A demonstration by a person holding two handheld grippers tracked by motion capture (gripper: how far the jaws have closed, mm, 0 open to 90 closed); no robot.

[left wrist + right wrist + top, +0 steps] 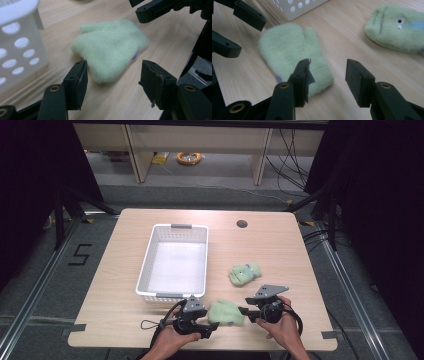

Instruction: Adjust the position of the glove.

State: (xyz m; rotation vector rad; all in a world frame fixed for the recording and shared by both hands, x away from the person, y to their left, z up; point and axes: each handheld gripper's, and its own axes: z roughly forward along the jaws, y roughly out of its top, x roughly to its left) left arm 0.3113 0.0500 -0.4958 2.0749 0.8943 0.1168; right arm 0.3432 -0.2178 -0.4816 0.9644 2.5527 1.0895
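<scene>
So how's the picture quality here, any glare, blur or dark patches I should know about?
High view: the white basket floor glares bright, and the surroundings beyond the table are dark. Left gripper view: the green mitten looks soft, its own jaws sharper. Right gripper view: the second mitten is slightly blurred at the frame's edge.

Left gripper (pixel 212 326): black body, grey three-cornered plate on top, black cable looped behind it; held in a bare hand (pixel 172 340), no sleeve seen. Its two jaws were black blocks with brass-coloured pivot screws (pixel 54 88), the pad edges frayed.

Right gripper (pixel 246 314): the same black build, a larger grey plate with small dark holes, black cable; bare hand (pixel 284 326). Brass-coloured screws (pixel 284 85); one pad torn at its edge.
</scene>
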